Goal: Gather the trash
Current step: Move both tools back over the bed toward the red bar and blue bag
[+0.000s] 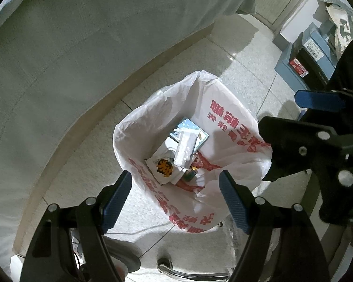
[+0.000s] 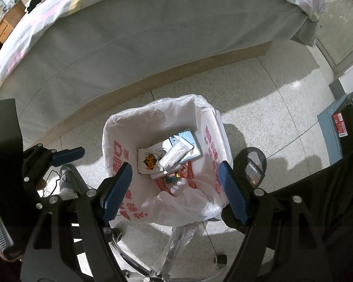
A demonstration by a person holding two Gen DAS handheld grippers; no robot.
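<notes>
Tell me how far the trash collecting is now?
Done: several pieces, including a clear wrapper and an orange-print packet, lie inside the bin bag. In hand: nothing; left claw and right claw hang open above it. Left: no other loose trash is certain on the floor.

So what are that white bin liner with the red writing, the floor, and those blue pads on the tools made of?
White bin liner with red print: thin plastic film, slightly glossy; it crumples and lets light through. Pale speckled floor: probably polished stone or terrazzo tile; it has grout lines and a soft sheen. Blue ribbed pads on the right gripper: matte, likely rubber or soft plastic, though the look alone cannot settle it.
</notes>
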